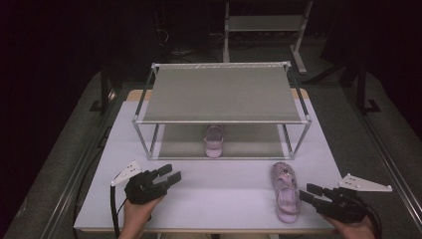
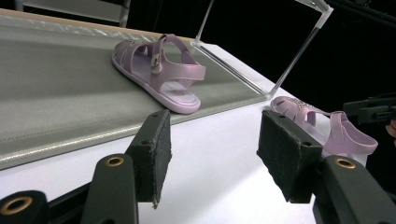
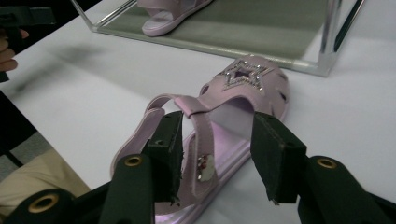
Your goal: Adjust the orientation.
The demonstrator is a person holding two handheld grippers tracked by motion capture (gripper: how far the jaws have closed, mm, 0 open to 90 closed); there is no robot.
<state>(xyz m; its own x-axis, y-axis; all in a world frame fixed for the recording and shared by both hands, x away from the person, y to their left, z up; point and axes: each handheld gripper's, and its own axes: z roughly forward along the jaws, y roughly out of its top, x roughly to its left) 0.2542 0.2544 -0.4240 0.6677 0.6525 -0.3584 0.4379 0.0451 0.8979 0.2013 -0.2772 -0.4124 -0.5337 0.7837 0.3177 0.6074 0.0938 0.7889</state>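
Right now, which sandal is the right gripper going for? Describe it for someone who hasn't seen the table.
Start at the metal rack on the white table. In front of its right leg, a pink sandal lies on the bare tabletop, beside the right gripper. Unlike its twin on the rack's lower shelf, it lies outside the rack.

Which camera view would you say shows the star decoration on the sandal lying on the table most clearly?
The right gripper view: the star sits close and sharp on the sandal's toe. The high view shows a tiny glint, and the left gripper view a distant side-on sparkle.
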